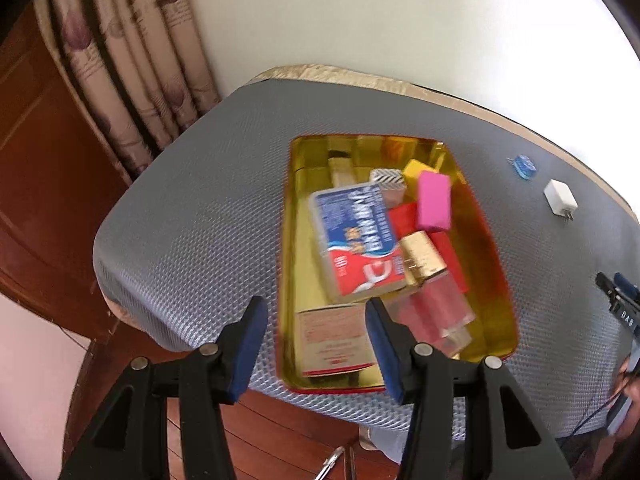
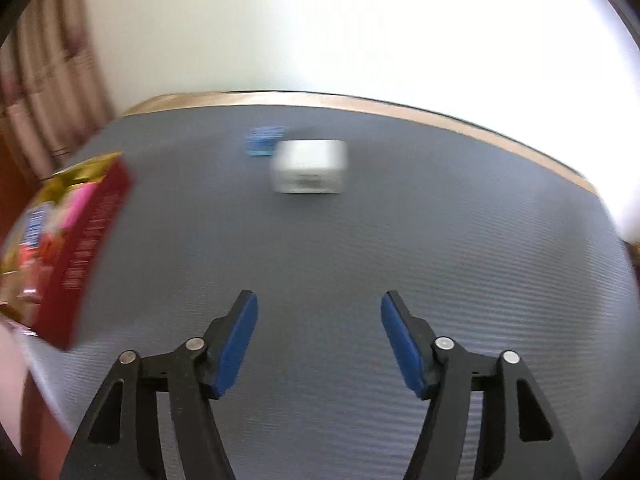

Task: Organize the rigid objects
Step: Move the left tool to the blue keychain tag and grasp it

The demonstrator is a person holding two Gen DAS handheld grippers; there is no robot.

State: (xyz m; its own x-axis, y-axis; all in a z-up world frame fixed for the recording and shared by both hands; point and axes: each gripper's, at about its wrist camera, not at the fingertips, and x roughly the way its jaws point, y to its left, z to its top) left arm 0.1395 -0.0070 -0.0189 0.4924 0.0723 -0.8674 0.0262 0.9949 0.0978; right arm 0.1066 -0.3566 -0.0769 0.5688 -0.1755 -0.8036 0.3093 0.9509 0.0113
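I'm lining up my right gripper (image 2: 319,312), jaws apart and empty, on the white charger (image 2: 309,166) sitting mid-frame beside the blue clip (image 2: 262,141). My left gripper (image 1: 316,320) is hovering unclenched over the gold tin (image 1: 496,280) holding the sorted pieces. Next I'm needing to straddle the charger squarely

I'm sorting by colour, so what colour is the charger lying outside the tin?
White. The charger shows sharpest in the left wrist view.
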